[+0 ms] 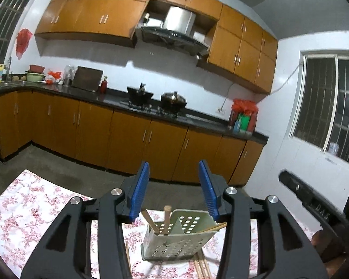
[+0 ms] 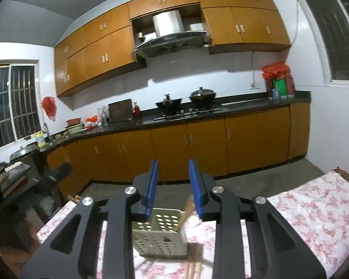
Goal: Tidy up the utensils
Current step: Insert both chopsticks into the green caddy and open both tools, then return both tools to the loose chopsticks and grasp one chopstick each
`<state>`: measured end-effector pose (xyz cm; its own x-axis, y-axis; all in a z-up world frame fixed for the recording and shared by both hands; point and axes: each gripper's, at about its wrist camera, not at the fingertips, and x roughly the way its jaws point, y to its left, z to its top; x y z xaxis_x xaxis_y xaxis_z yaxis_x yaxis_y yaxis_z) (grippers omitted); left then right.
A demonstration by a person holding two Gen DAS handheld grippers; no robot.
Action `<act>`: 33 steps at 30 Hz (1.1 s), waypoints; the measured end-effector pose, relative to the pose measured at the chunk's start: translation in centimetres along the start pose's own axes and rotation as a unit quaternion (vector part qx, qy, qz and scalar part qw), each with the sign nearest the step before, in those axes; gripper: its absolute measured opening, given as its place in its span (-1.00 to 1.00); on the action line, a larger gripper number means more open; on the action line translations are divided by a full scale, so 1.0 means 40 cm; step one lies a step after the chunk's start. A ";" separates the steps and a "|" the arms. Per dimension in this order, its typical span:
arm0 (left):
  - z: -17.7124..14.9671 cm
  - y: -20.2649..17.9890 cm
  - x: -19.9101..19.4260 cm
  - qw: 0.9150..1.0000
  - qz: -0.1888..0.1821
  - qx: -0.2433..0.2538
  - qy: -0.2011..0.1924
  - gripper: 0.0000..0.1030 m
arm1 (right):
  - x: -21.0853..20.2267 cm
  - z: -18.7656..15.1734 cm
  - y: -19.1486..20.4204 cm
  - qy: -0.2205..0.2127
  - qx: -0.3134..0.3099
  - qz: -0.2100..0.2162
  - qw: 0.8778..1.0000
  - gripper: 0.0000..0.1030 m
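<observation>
Holder: perforated utensil holder [image 1: 176, 239] stands upright on the floral tablecloth [image 1: 23, 211], mouth up.
Chopsticks: some [image 1: 167, 218] stand in it, leaning — others [image 1: 201, 267] lie flat beside its base.
Right view only: one stick [image 2: 186, 211] inside.
Left gripper [image 1: 174, 194]: jaws apart, empty.
Right gripper [image 2: 173, 186]: narrower gap — empty.

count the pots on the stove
2. A black pot sits on the left burner and a pot with a domed lid on the right burner, side by side on the counter. None looks hidden.
</observation>
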<state>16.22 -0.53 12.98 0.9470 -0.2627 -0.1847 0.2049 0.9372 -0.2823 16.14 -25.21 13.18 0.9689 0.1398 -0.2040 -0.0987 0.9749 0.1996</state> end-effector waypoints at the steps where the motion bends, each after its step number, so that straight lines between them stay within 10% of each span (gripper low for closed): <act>1: 0.006 0.008 -0.027 1.000 -0.002 -0.006 -0.010 -0.08 | -0.011 -0.003 -0.014 0.001 0.005 -0.005 1.000 -0.40; 8: -0.045 0.089 -0.143 0.998 0.064 -0.022 -0.012 0.01 | -0.026 -0.122 -0.148 0.080 0.033 -0.076 0.993 -0.39; 16: -0.290 0.180 -0.072 0.975 0.134 -0.006 0.176 -0.09 | 0.067 -0.424 -0.160 0.284 0.035 -0.042 0.957 -0.65; 33: -0.475 0.153 -0.017 0.951 0.088 0.013 0.297 -0.41 | 0.103 -0.540 -0.086 0.338 -0.013 -0.048 0.940 -0.84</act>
<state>12.13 1.02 -6.53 0.6626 -0.1779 -0.7276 0.0705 0.9819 -0.1758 15.58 -24.25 -9.07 0.6083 0.1201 -0.7845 -0.0320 0.9914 0.1269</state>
